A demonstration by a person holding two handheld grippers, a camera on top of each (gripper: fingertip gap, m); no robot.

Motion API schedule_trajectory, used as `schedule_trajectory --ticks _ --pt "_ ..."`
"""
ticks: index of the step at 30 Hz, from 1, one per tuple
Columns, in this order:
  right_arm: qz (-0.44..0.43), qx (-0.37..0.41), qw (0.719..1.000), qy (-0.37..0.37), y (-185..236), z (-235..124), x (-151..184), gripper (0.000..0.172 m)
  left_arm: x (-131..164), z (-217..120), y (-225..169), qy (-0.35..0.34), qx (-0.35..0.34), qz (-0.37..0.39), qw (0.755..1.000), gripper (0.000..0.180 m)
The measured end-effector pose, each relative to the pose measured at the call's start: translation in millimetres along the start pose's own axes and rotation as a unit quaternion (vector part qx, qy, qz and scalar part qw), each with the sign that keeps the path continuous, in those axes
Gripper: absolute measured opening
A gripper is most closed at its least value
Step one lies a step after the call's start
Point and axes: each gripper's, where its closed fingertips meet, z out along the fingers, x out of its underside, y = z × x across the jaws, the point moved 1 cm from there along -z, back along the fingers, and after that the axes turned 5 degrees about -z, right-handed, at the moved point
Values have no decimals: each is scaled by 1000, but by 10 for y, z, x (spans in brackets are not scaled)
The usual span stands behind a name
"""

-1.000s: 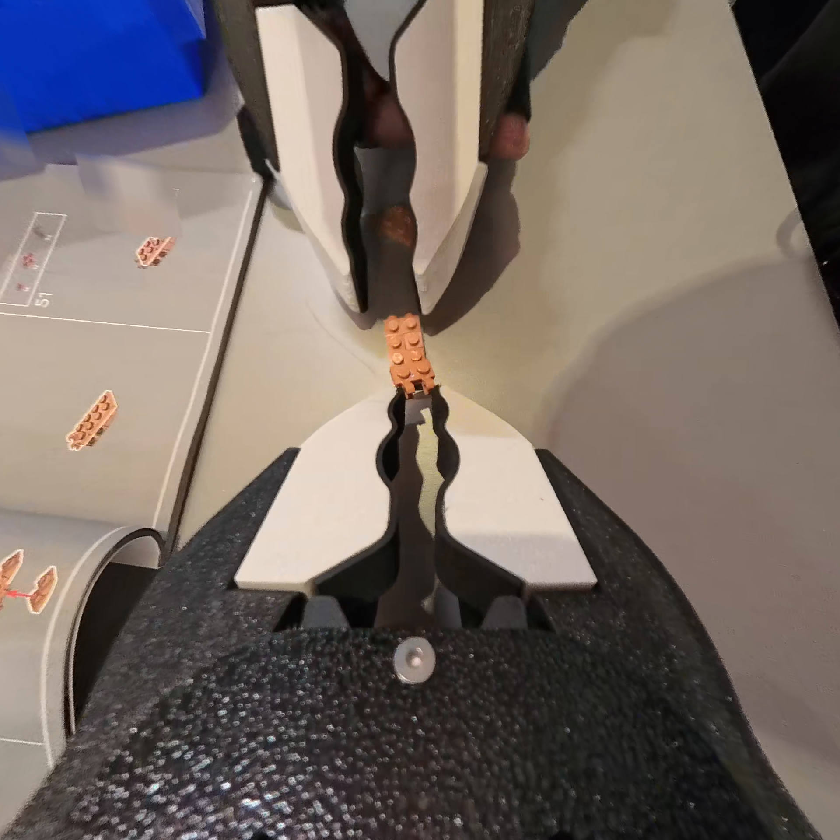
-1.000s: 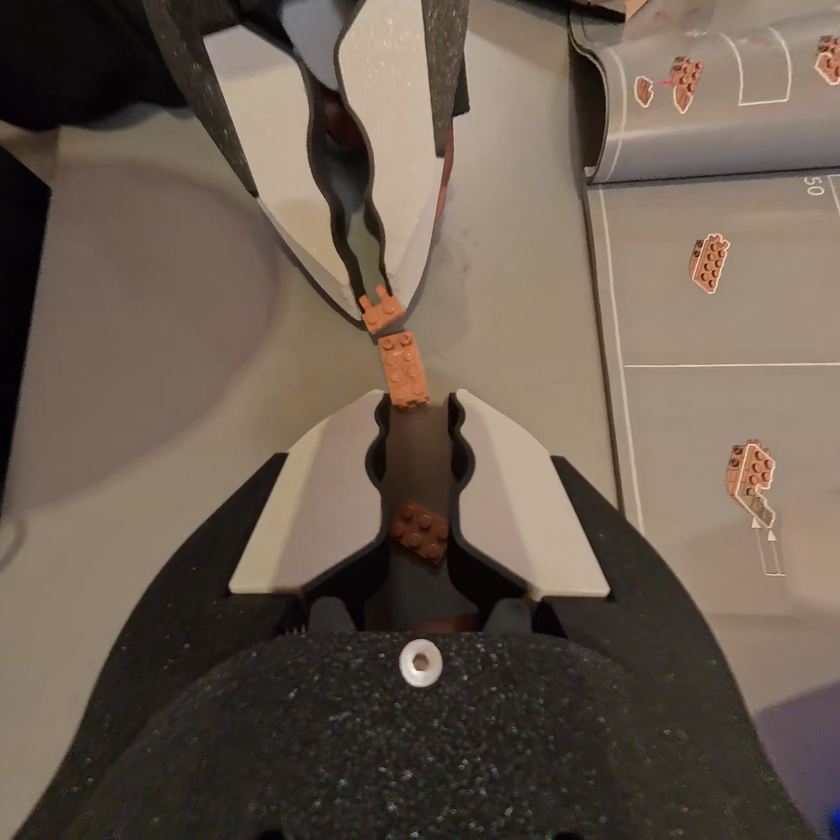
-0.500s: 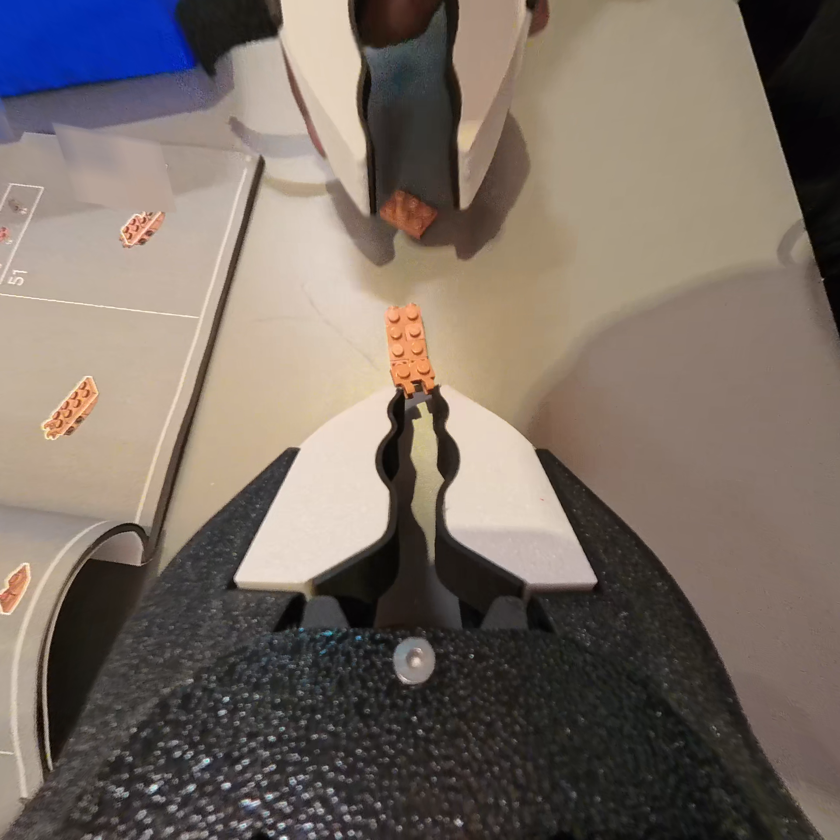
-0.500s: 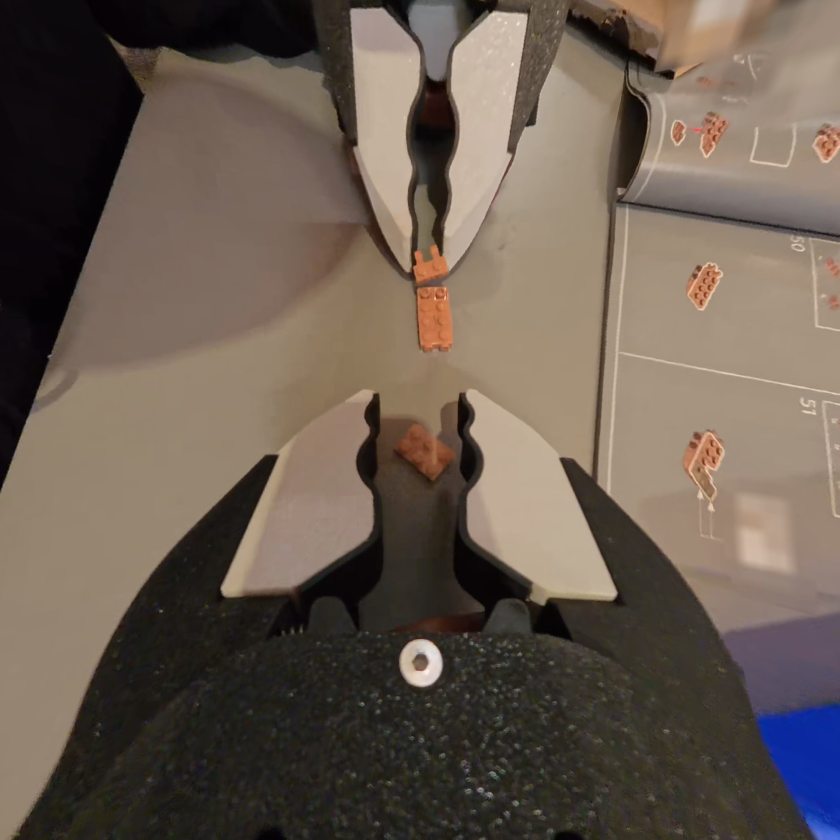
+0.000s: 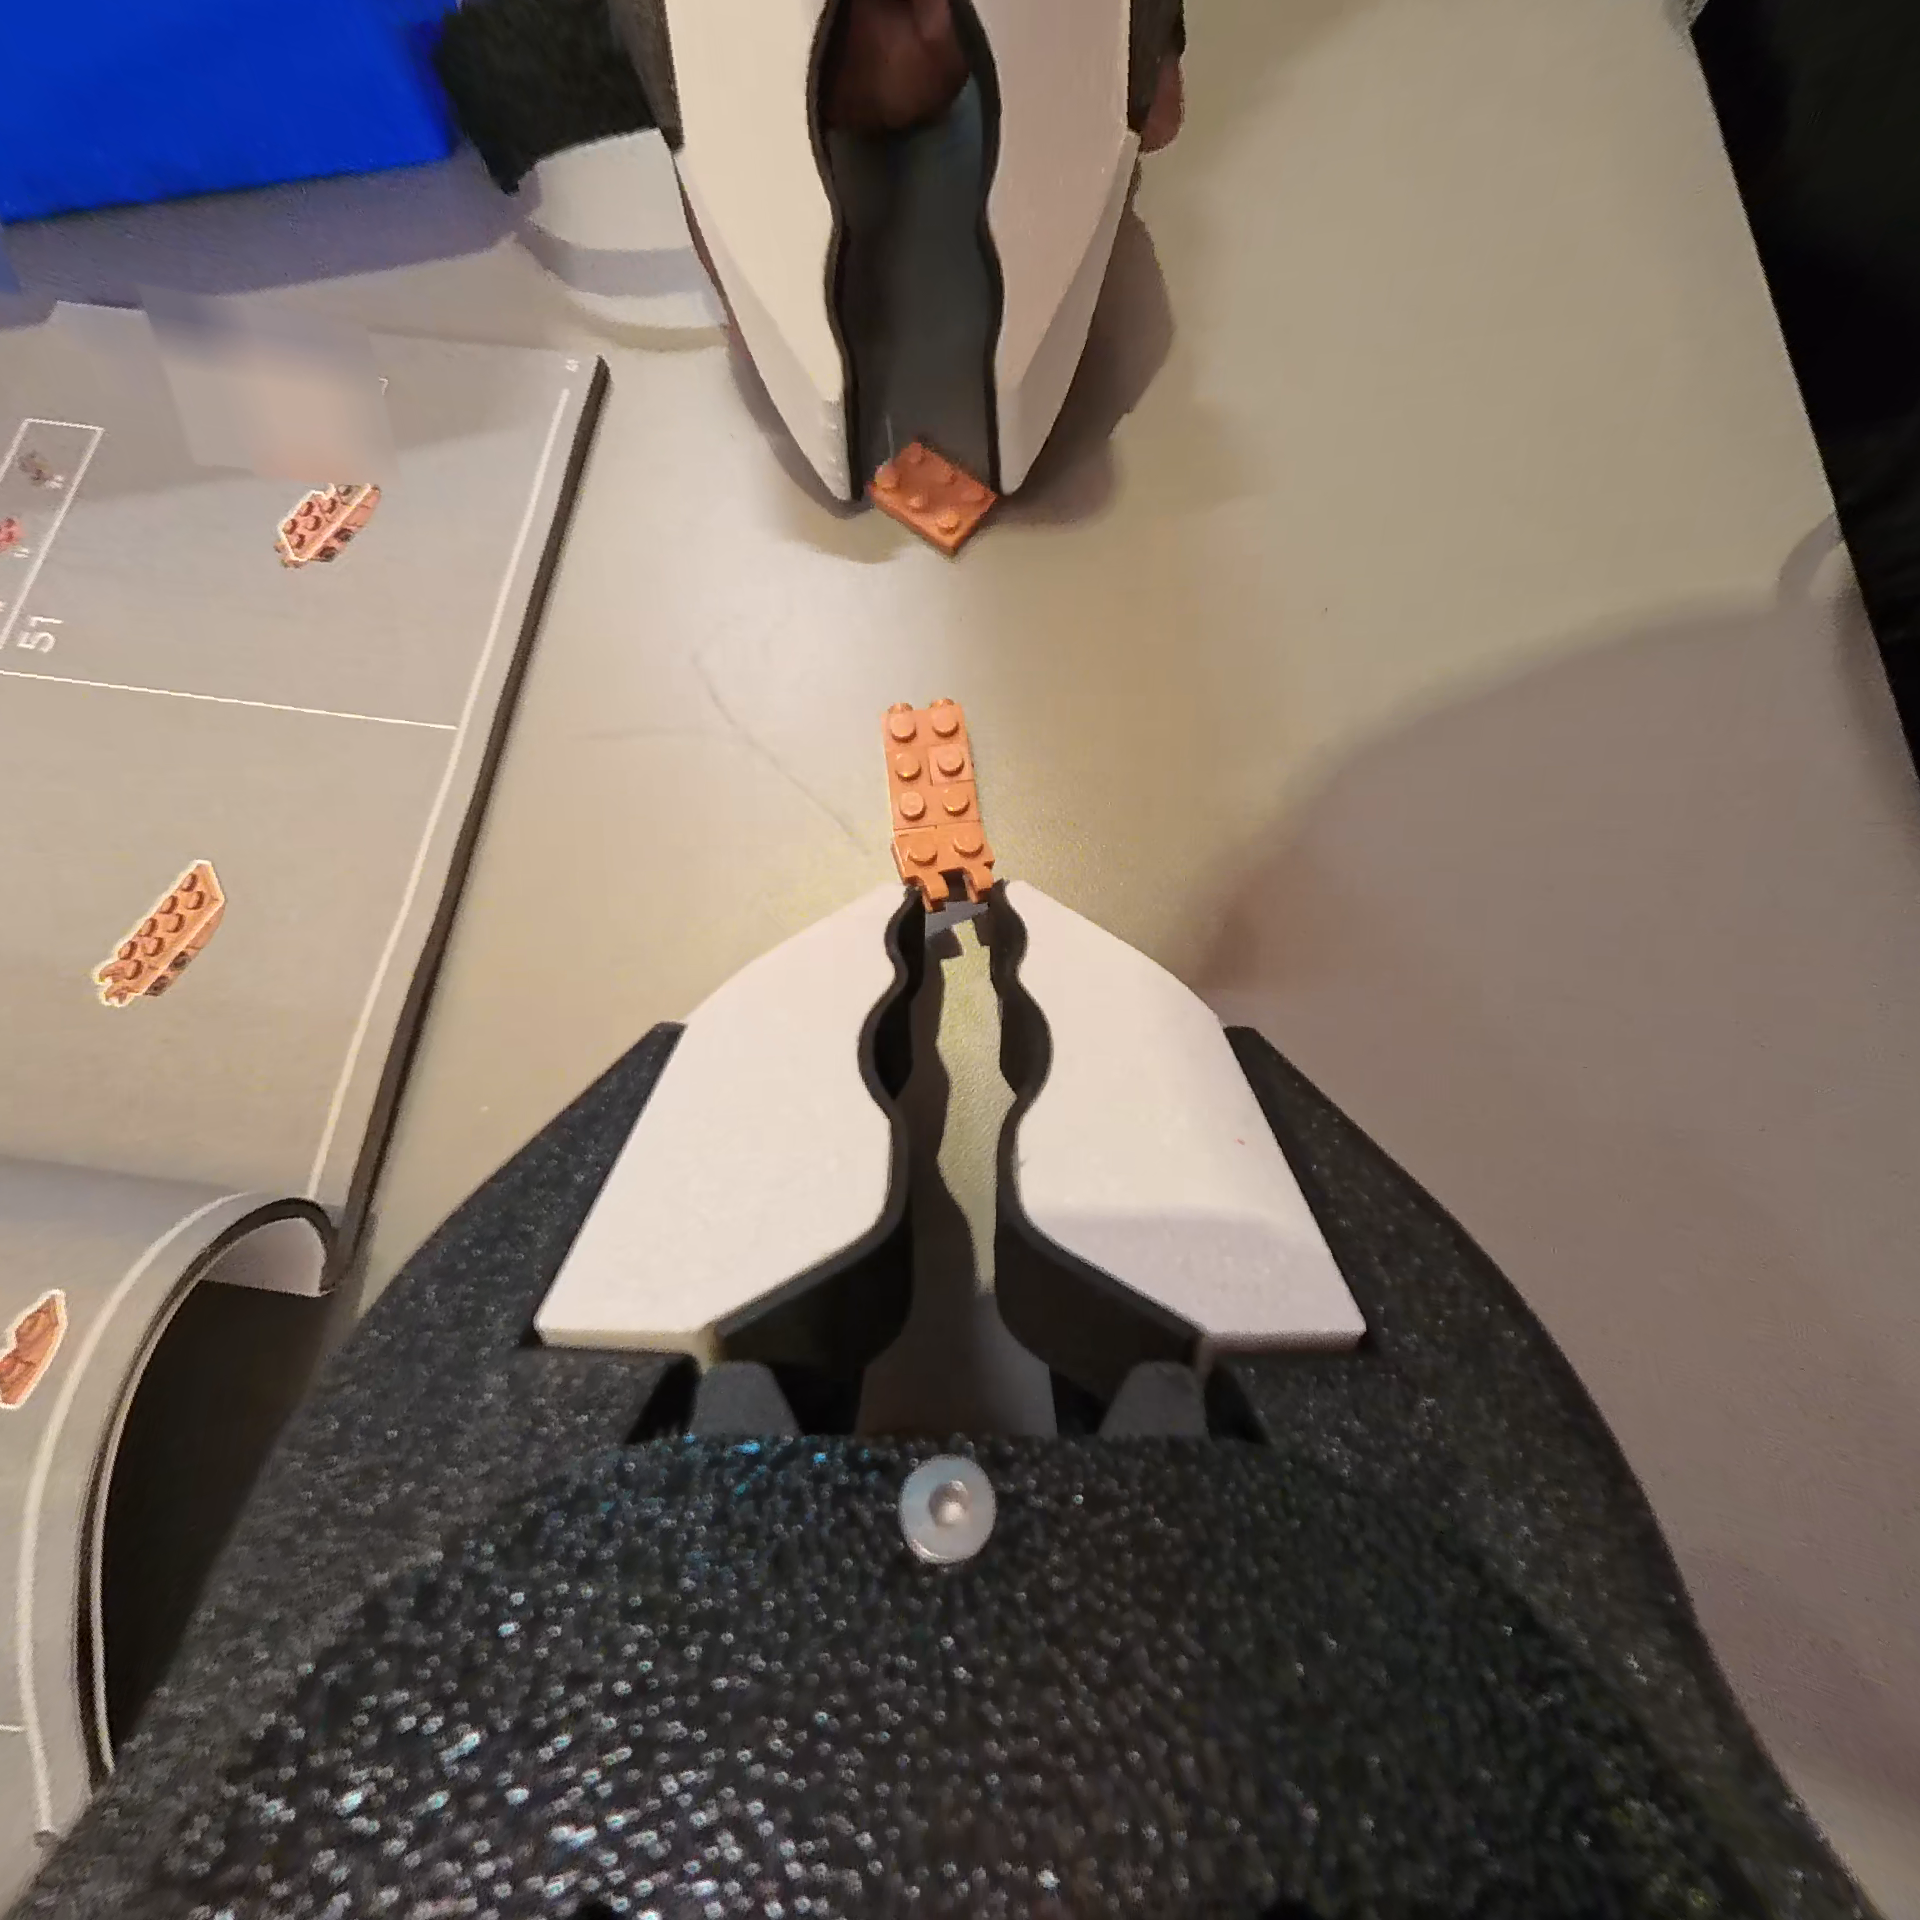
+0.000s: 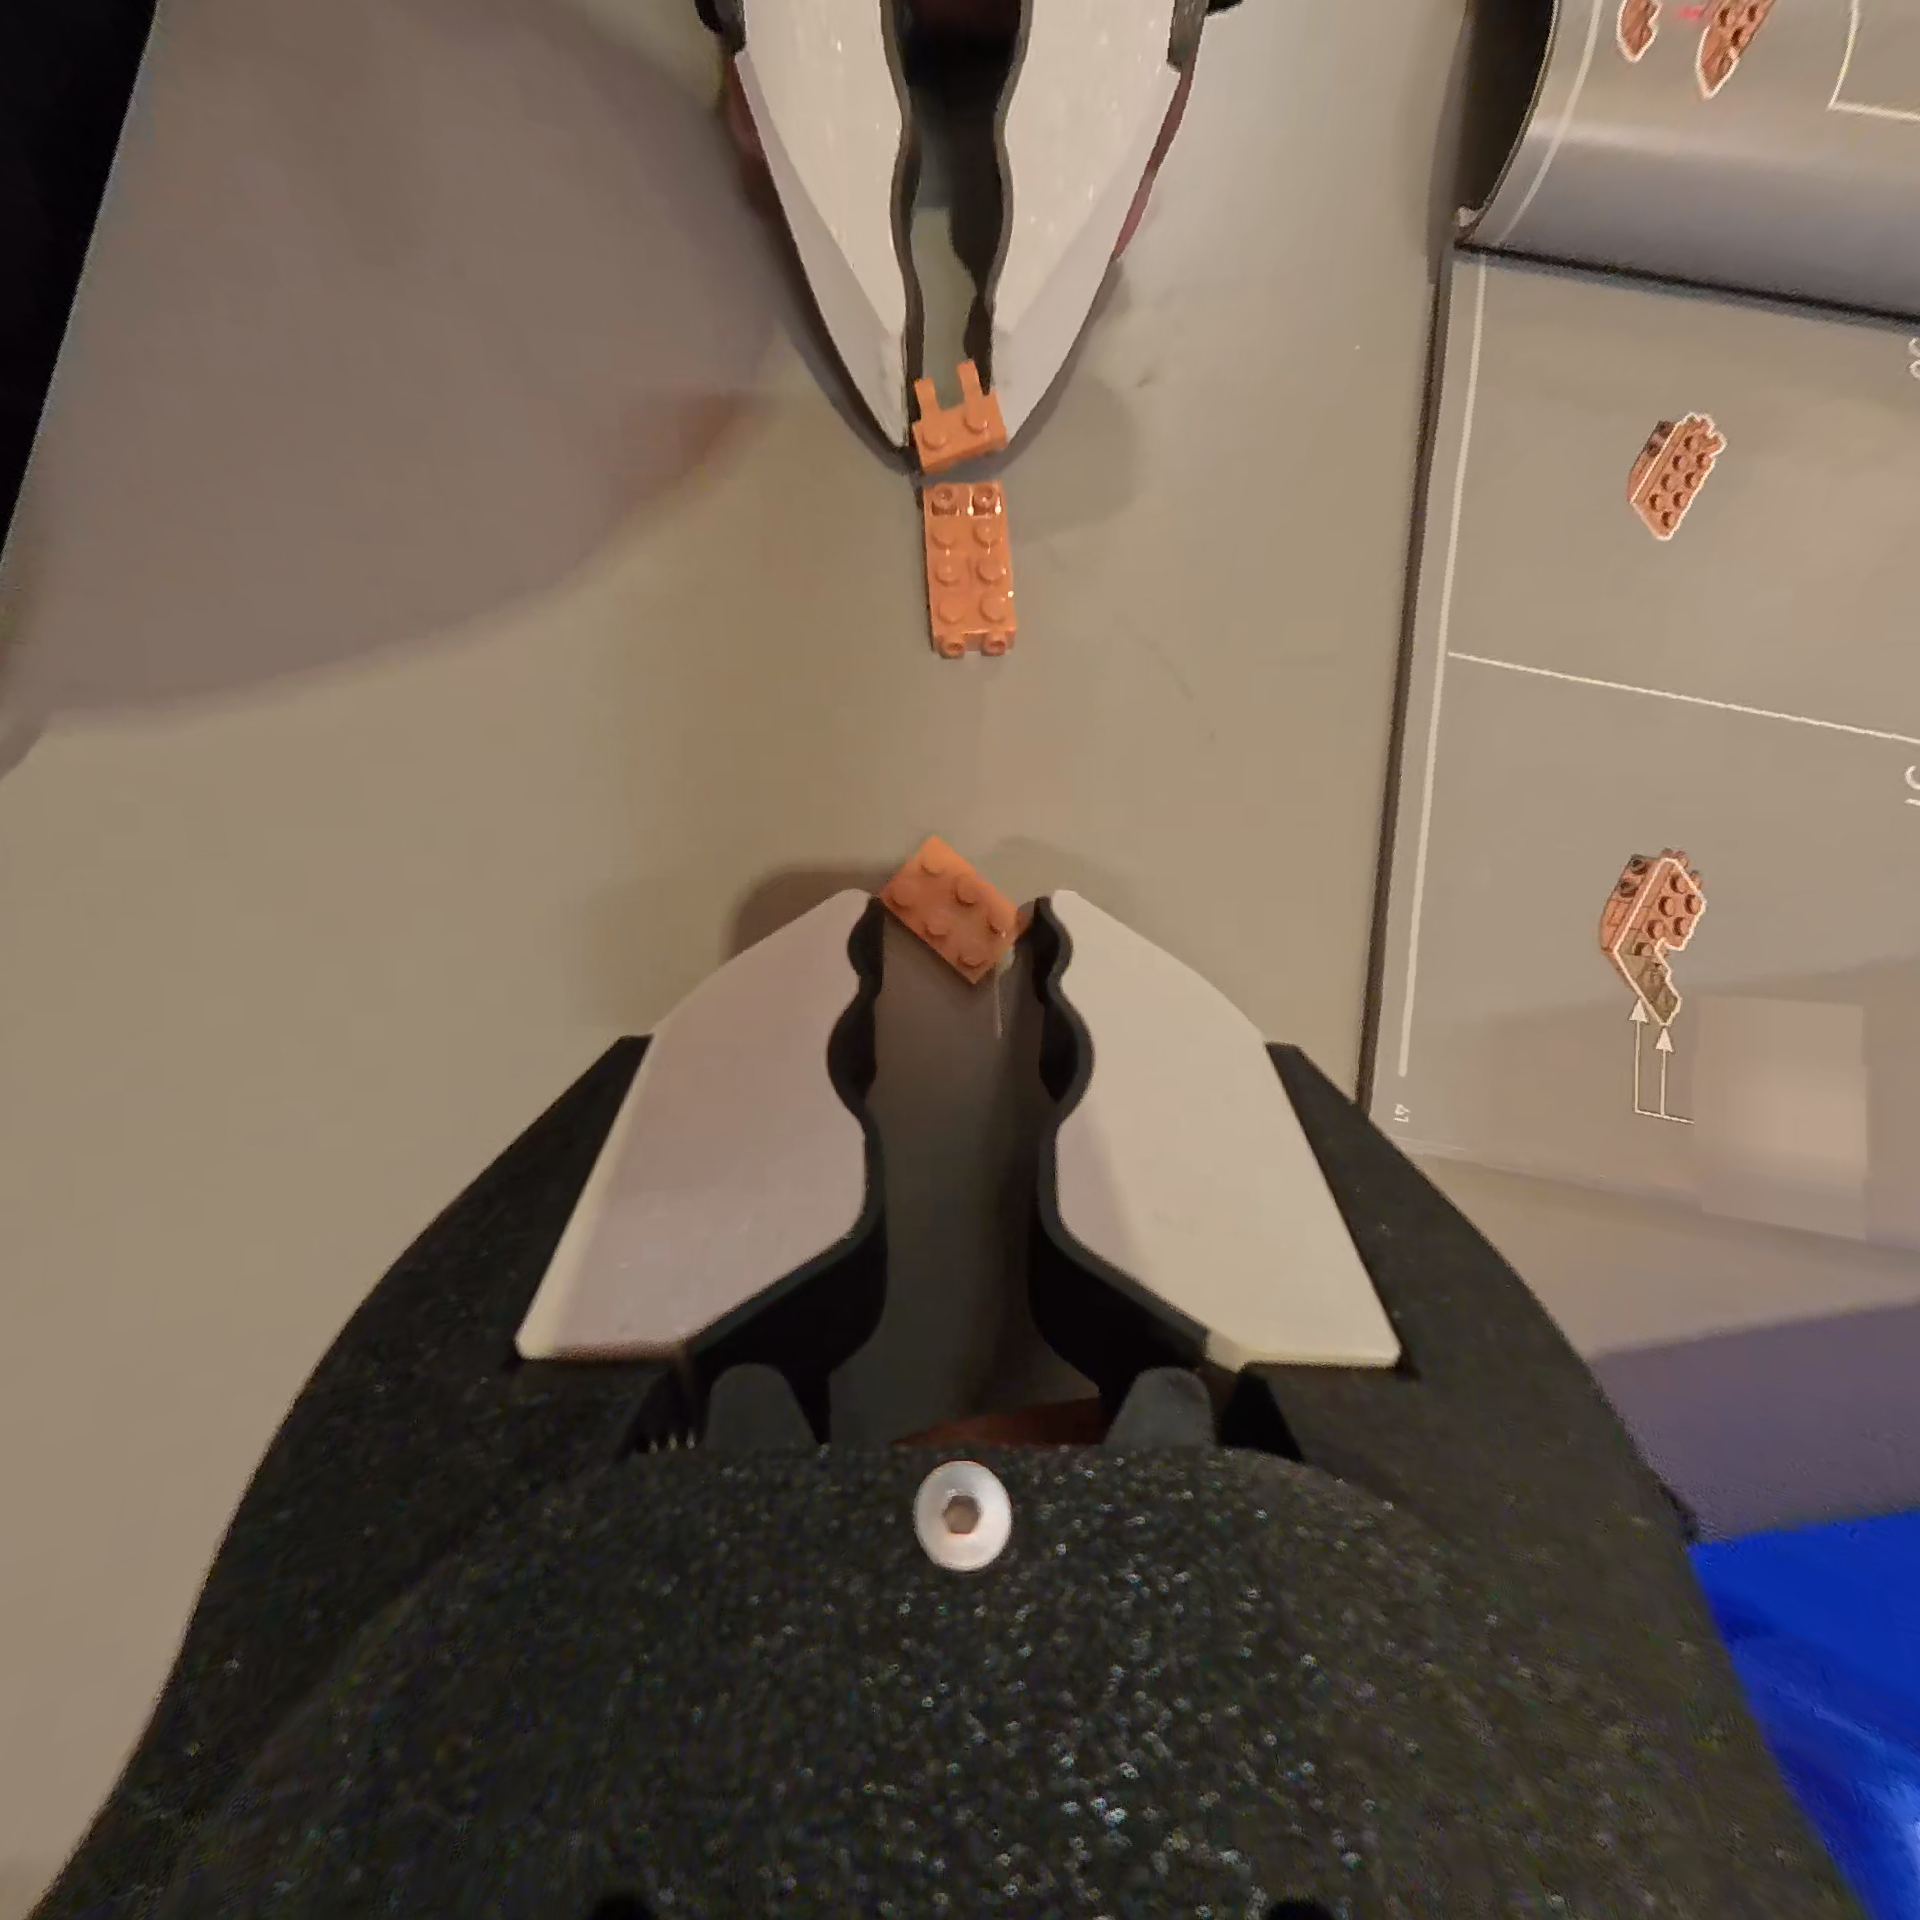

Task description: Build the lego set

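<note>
1. An orange brick assembly (image 5: 940,800) is pinched by its clip end in the left hand-held gripper (image 5: 954,902), held clear of the grey worktop (image 5: 1455,727) with its studs up.
2. An orange square plate (image 6: 951,920) lies skewed on the worktop between the tips of the right hand-held gripper (image 6: 954,914); whether the fingers press it cannot be told.
3. An open instruction booklet (image 6: 1662,727) is kept beside both, seemingly for reference.
</note>
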Motion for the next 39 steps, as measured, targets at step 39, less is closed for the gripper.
schedule_trajectory --ticks 39 --pt "77 66 994 -50 -110 263 -473 17 95 -48 -10 36 7 -36 999 30"
